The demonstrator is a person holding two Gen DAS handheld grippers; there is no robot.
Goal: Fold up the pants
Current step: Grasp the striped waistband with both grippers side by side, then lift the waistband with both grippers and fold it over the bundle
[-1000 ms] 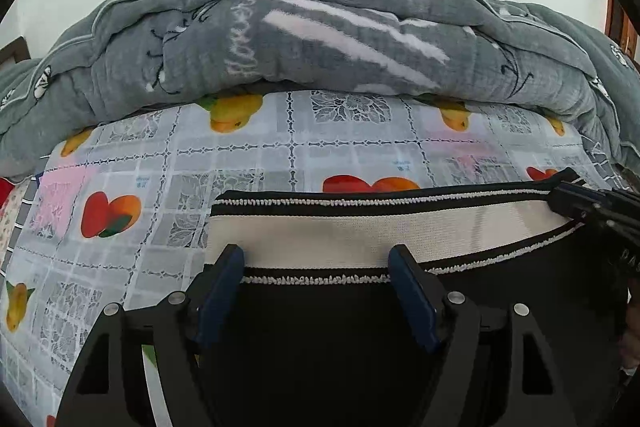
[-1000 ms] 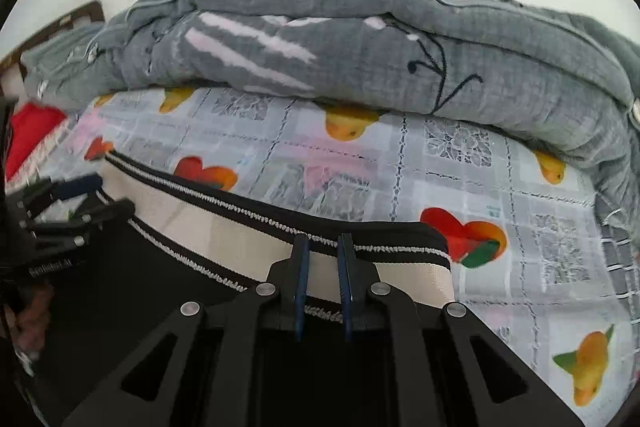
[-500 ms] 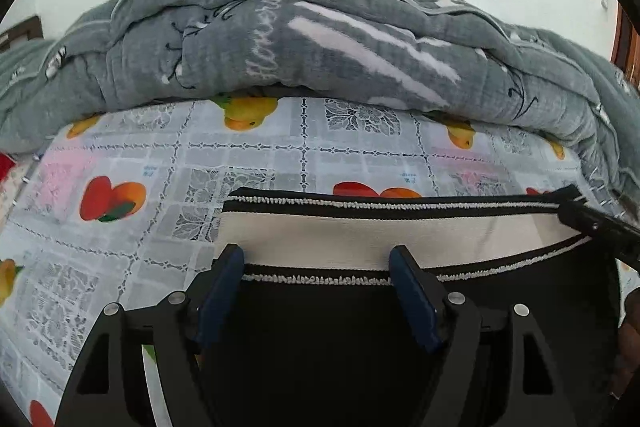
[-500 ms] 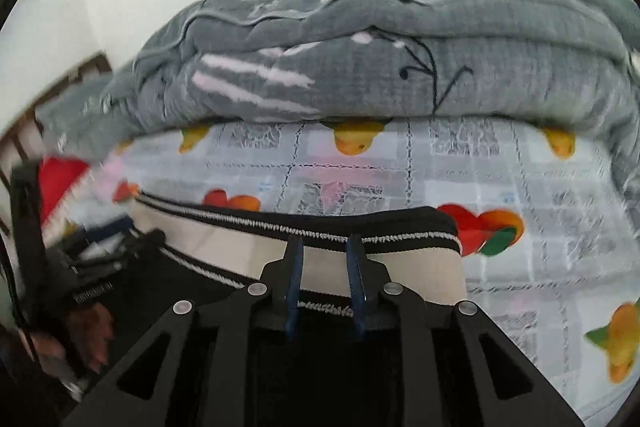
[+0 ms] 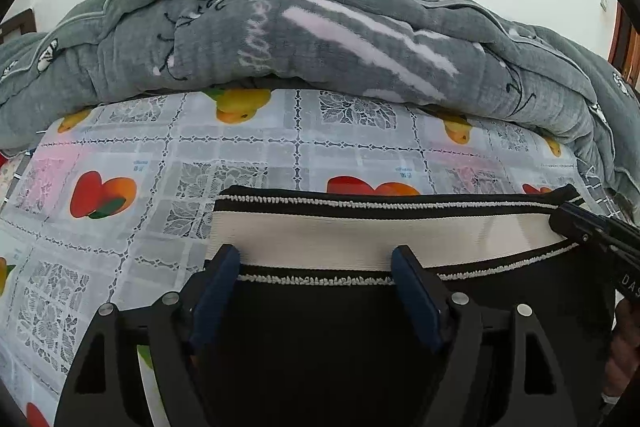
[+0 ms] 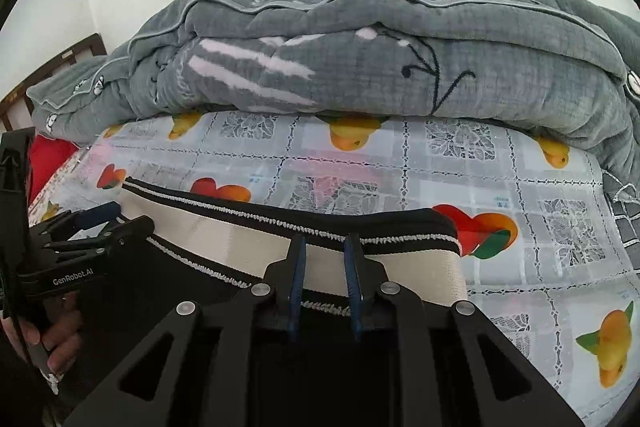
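Black pants (image 5: 320, 347) lie flat on the bed, waistband (image 5: 360, 235) toward the far side, on a fruit-print cover (image 5: 120, 227). A rolled grey quilt (image 5: 320, 39) sits beyond, well apart from the band.

Left hand-held gripper (image 5: 316, 263): jaws wide and opening, blue pads straddling the band's near edge at the left end; pads not pressing, nothing held. Right hand-held gripper (image 6: 325, 251): jaws narrow but parted, the band's right end between them; no pinch visible, so released.

Handling, as judged: soft, light knit; the cream-and-black elastic band is the firmest part and the best place to take hold, at its two corners. The cover looks slick, so the cloth may slide when dragged.

Hidden: legs and hems are cut off below both views, so fold state is unknown. Whether the pad tips touch fabric is unclear.
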